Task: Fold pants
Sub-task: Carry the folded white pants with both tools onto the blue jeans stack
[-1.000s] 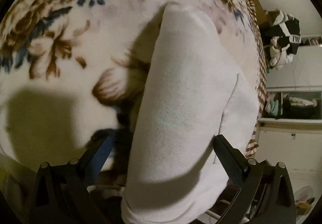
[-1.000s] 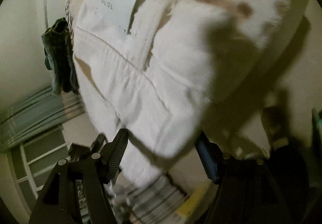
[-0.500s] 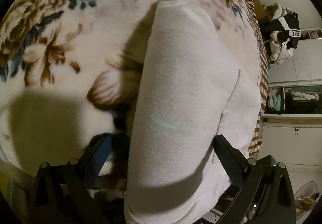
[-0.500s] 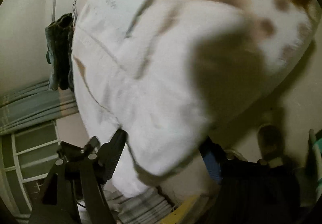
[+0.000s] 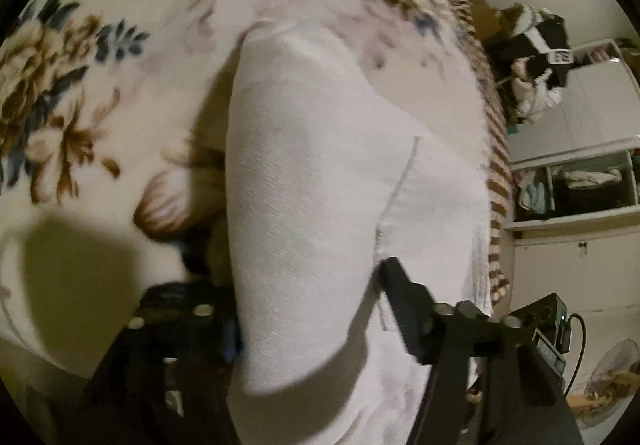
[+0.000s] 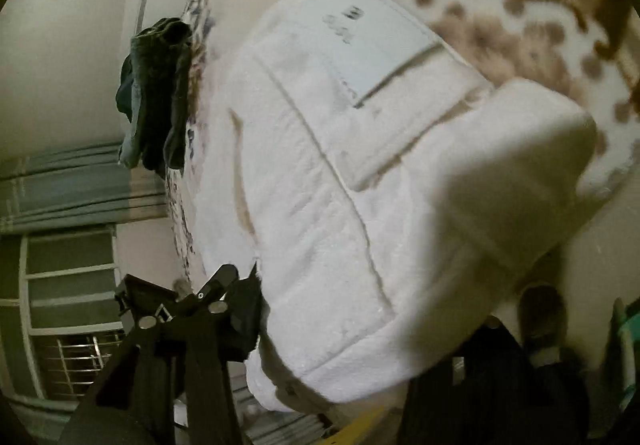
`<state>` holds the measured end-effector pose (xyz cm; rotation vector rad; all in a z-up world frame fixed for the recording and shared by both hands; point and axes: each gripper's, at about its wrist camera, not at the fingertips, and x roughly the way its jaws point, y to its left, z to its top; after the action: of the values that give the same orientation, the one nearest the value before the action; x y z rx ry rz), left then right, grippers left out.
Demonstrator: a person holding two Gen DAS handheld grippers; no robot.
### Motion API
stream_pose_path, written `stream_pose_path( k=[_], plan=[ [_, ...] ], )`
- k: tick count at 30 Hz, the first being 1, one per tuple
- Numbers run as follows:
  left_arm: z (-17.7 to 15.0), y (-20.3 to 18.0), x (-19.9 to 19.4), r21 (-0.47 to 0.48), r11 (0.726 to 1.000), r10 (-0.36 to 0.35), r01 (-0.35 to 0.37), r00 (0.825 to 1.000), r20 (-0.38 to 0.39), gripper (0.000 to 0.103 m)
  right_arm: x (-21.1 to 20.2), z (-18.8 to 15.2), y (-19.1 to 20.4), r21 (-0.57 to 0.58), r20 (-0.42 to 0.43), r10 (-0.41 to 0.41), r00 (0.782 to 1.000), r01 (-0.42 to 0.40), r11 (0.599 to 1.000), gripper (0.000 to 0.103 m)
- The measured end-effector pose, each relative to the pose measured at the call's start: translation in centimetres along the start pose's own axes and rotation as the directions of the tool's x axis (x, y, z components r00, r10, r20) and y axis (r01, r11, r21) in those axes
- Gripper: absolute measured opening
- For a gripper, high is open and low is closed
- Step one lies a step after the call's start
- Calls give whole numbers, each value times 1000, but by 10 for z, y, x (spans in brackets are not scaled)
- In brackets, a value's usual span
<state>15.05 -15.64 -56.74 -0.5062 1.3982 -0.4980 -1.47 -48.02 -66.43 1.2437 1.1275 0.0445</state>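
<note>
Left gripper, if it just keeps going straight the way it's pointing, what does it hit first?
The white pants. The left gripper has its fingers on either side of the fabric, so pushing straight on would likely bunch the cloth against the floral blanket beyond. Depth is hard to judge here.
</note>
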Motion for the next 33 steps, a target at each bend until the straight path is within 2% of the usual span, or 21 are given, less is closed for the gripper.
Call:
stream_pose_path(
  k=[3, 11, 17, 22, 26, 31, 33],
  plan=[
    [-4, -4, -20, 4, 999, -34, 34, 999, 39, 31, -11, -4, 25, -38, 24, -26, 999, 27, 999, 42],
    [8, -39, -94, 4, 998, -65, 65, 990, 124, 28, -66, -9, 110, -138, 25, 0, 1000, 3, 990, 41],
    [54, -73, -155, 8, 995, -103, 104, 974, 199, 28, -86, 6, 208, -230, 30, 54, 998, -46, 972, 41],
    [127, -90, -205, 35, 993, -121, 116, 952, 282, 28, -78, 38, 307, -307, 56, 120, 991, -97, 947, 41],
    [205, -86, -233, 55, 990, -138, 126, 934, 329, 28, -45, 72, 384, -353, 86, 168, 982, -128, 927, 41],
    [328, -64, -229, 68, 990, -141, 126, 931, 337, 28, 24, 131, 464, -372, 135, 211, 968, -148, 916, 41],
    [372, -51, -219, 71, 990, -138, 121, 932, 334, 28, 58, 156, 482, -368, 150, 216, 965, -148, 918, 41]
  ],
)
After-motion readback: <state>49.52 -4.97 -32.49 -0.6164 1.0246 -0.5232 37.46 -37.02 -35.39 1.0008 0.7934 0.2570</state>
